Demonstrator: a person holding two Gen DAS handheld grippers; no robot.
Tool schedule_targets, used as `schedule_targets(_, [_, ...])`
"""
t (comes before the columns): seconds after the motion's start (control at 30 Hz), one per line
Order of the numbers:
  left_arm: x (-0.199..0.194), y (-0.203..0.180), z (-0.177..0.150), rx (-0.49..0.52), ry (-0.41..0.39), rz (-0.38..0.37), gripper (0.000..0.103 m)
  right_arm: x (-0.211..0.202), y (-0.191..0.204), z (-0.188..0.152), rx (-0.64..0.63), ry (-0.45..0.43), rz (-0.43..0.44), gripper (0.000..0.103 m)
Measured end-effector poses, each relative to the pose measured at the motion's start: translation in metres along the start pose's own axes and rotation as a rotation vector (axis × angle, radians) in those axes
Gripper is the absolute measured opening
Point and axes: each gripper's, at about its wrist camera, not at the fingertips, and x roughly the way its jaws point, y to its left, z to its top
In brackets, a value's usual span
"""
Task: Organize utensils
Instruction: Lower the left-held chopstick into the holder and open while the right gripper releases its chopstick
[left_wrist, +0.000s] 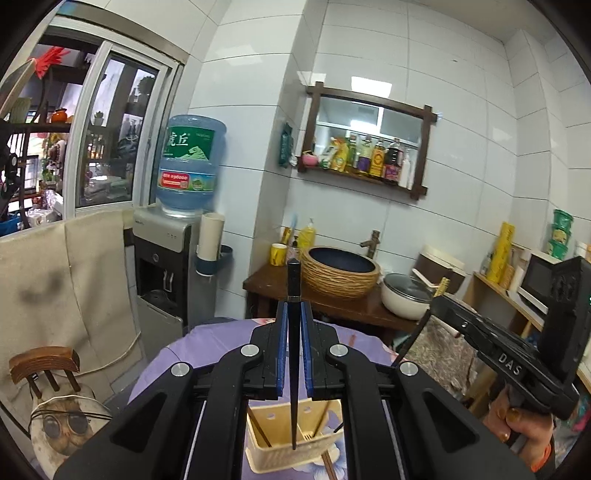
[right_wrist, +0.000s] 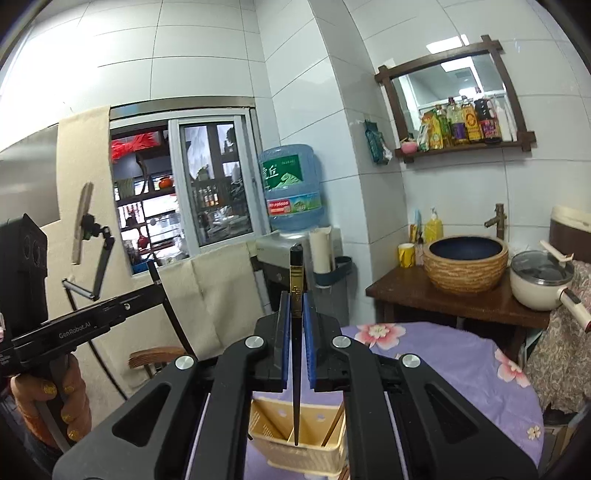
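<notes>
Left wrist view is showing the left gripper (left_wrist: 294, 314) with its blue pads (left_wrist: 282, 343) pressing together on a dark chopstick (left_wrist: 294, 369), which is standing nearly upright, its square top rising above the fingers and its tip hanging over the cream utensil basket (left_wrist: 280, 446) below. The basket is sitting on a table under a purple floral cloth (left_wrist: 207, 332), with a few brown chopsticks (left_wrist: 258, 428) leaning inside it. At the right of this view the right gripper (left_wrist: 443, 291) is appearing side-on, its body reading "DAS", a hand (left_wrist: 524, 432) wrapping its handle. Right wrist view is showing the right gripper (right_wrist: 296, 306) clamping a second dark chopstick (right_wrist: 296, 369), this one bearing a gold band (right_wrist: 296, 280) near the top with a mark too small to read; its tip is hanging over the same basket (right_wrist: 295, 450). At the left of that view the left gripper's body is reading "GenRobot.AI", a hand (right_wrist: 55, 398) gripping it. Behind, a blue water bottle (left_wrist: 188, 166) with a green label in Chinese characters is sitting on a dispenser (left_wrist: 162, 266). A wall shelf (left_wrist: 365, 181) is holding labelled bottles, unreadable at this size.
</notes>
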Motion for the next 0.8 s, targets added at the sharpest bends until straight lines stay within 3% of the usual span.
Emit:
schedule_targets(0.3, [0.052,0.025,-0.036,-0.077,0.067,0.073,0.007,0.043,-0.013,-0.049,0.043,0.06,-0.065,0.008])
schedule_targets(0.53, [0.081,0.041,-0.082,-0.129,0.176,0.079,0.007,0.068,-0.025,-0.09,0.075,0.134,-0.088,0.008])
schedule_targets(0.8, [0.093,0.044,-0.108,-0.123,0.224,0.094,0.007,0.078,-0.034,-0.108,0.091,0.161,-0.11,0.008])
